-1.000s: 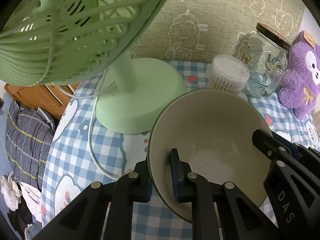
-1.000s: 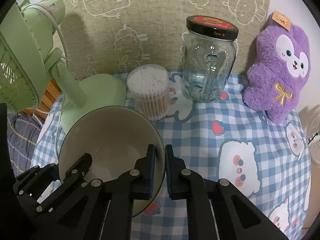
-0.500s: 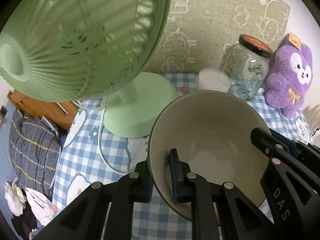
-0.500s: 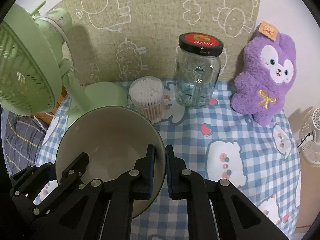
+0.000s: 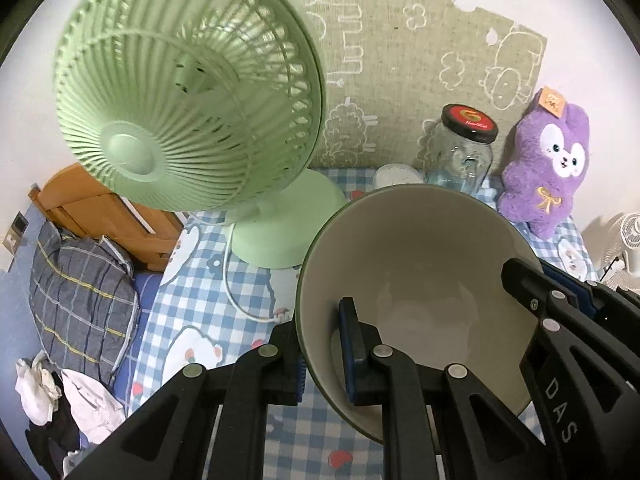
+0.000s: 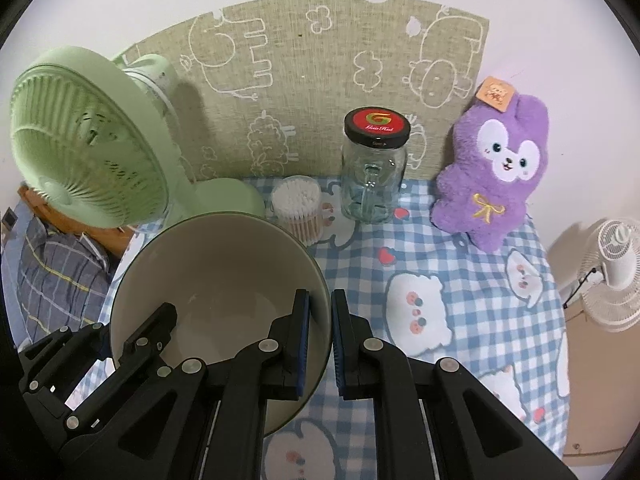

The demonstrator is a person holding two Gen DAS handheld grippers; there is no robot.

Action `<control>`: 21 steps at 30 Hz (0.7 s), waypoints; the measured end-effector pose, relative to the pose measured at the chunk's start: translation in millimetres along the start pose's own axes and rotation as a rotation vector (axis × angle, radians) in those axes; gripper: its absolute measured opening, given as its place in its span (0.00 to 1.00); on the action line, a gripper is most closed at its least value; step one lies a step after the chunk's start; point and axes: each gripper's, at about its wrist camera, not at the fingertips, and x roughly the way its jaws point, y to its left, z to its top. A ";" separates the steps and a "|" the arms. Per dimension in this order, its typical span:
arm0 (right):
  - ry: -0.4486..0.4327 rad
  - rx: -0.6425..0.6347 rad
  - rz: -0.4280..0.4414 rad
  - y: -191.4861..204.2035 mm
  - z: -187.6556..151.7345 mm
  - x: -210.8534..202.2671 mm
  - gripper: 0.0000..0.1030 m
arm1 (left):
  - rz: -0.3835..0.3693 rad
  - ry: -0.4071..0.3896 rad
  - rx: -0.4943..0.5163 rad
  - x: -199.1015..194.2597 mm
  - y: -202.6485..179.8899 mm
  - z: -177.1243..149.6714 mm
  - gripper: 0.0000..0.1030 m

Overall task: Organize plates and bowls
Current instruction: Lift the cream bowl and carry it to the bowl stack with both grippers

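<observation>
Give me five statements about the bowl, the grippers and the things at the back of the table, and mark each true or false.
1. Both grippers clamp the bowl's rim. True: left gripper, right gripper.
2. The bowl holds soup. False: it looks empty.
3. The jar has its lid on. True.
4. The plush toy is green. False: it is purple.
5. The cotton swabs stand right of the jar. False: they stand left of it.

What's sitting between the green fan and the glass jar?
A tub of cotton swabs stands between the green fan and glass jar, clearest in the right wrist view.
</observation>
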 end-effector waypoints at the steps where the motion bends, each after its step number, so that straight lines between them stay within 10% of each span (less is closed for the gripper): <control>1: 0.000 -0.001 0.000 -0.2 -1.0 -4.8 0.13 | 0.000 -0.001 -0.001 -5.4 -0.4 -1.7 0.11; 21: 0.023 -0.001 0.035 -3.5 -38.0 -80.1 0.13 | 0.031 0.010 -0.033 -76.8 -0.5 -40.3 0.11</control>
